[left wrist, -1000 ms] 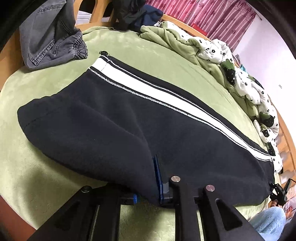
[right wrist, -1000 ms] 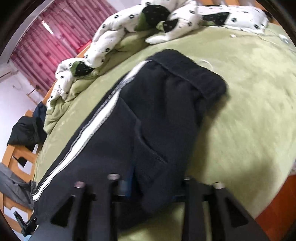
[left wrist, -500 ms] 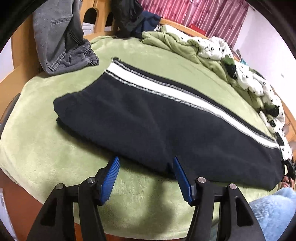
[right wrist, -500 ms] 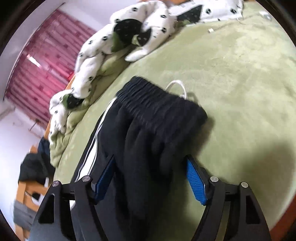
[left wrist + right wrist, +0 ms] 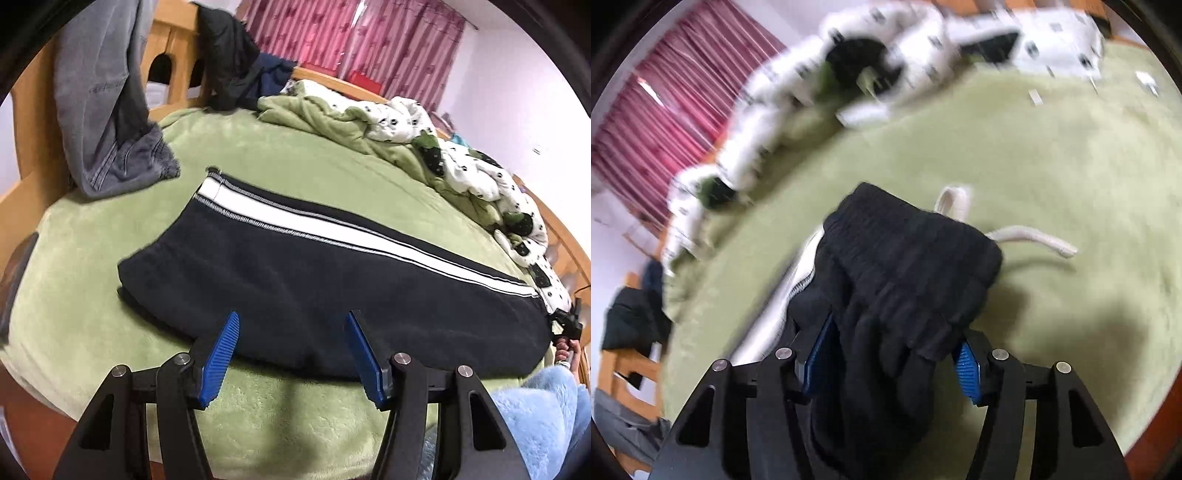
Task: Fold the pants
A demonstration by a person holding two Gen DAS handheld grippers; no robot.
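Black pants with a white side stripe lie flat along the green bed, legs stacked. My left gripper is open, its blue pads just short of the pants' near edge, holding nothing. In the right wrist view the bunched waistband with a white drawstring sits between the open pads of my right gripper. The view is blurred, and I cannot tell if the pads touch the cloth.
Grey jeans hang over the wooden bed frame at the far left. A crumpled green and white spotted quilt lines the far edge. Dark clothes sit at the headboard. A blue fleece sleeve is at lower right.
Both grippers have opened and let go of the pants. The left has pulled back from the fabric edge. The right has shifted toward the waistband, which now lies between its pads.
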